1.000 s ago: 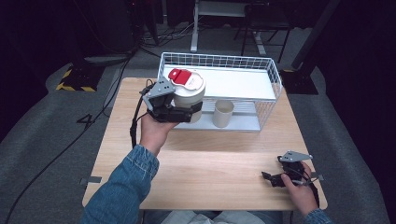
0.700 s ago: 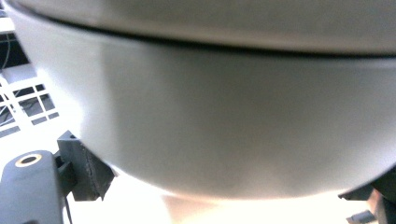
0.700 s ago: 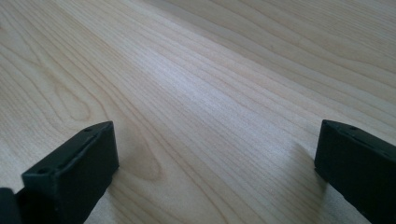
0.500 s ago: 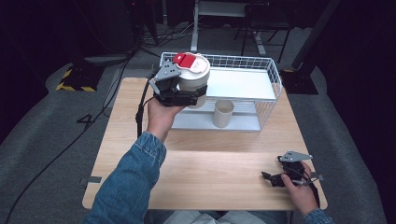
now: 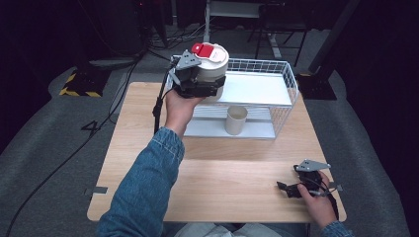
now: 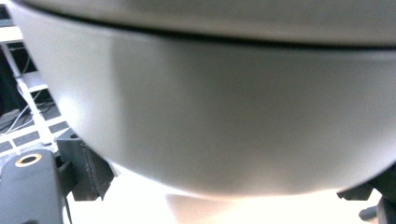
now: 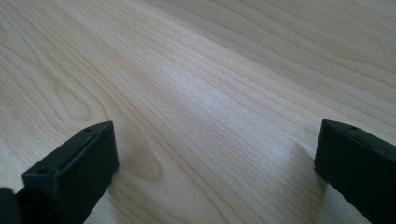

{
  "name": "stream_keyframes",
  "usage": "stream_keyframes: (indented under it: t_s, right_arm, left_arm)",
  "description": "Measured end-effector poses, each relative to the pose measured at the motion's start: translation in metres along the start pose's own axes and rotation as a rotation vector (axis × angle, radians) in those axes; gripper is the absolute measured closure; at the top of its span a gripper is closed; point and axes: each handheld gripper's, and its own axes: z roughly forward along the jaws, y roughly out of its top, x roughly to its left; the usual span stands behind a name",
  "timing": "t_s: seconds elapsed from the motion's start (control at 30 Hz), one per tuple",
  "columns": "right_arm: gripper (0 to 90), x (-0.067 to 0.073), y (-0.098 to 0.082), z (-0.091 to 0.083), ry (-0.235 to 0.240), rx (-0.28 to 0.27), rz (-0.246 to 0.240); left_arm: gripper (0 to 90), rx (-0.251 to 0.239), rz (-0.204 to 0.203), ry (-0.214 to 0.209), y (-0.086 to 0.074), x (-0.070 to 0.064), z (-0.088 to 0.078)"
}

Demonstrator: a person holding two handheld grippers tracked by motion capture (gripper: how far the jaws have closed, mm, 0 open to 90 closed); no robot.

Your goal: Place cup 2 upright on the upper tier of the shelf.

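Note:
A white round tub [image 5: 215,66] with a red-and-white lid is held in the air over the left end of the white wire basket [image 5: 292,85]. My left gripper [image 5: 210,85] is shut on the tub's side, and the tub's grey-white wall [image 6: 210,116] looms close in the left gripper view. My right gripper [image 5: 287,188] rests on the wooden table [image 5: 222,168] near its front right corner. Its jaws stand wide apart on bare wood, so the right gripper [image 7: 215,163] is open and holds nothing.
A beige paper cup [image 5: 236,120] stands upright on the basket's lower level, near its front. A white shelf [image 5: 257,89] spans the basket above it. Cables and a black-and-yellow floor mat [image 5: 79,85] lie beyond the table's left edge.
My left gripper has carried the tub up and away from me, from in front of the basket's left end to above its top rim. The right gripper has stayed put.

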Motion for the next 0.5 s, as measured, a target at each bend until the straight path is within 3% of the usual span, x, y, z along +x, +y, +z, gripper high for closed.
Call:
stream_keyframes:
  t_s: [0.13, 0.27, 0.4, 0.5]
  right_arm:
    - [0.0, 0.000, 0.000, 0.000, 0.000, 0.000, 0.000]
    - [0.0, 0.000, 0.000, 0.000, 0.000, 0.000, 0.000]
    - [0.0, 0.000, 0.000, 0.000, 0.000, 0.000, 0.000]
    - [0.0, 0.000, 0.000, 0.000, 0.000, 0.000, 0.000]
  left_arm:
    - [13.2, -0.006, 0.002, 0.019, 0.003, 0.002, 0.011]
    - [13.1, -0.003, -0.016, 0.027, 0.004, 0.003, 0.022]
    - [13.1, -0.030, -0.055, 0.053, 0.002, 0.005, 0.034]
    - [13.1, -0.018, -0.052, 0.068, 0.002, 0.006, 0.041]
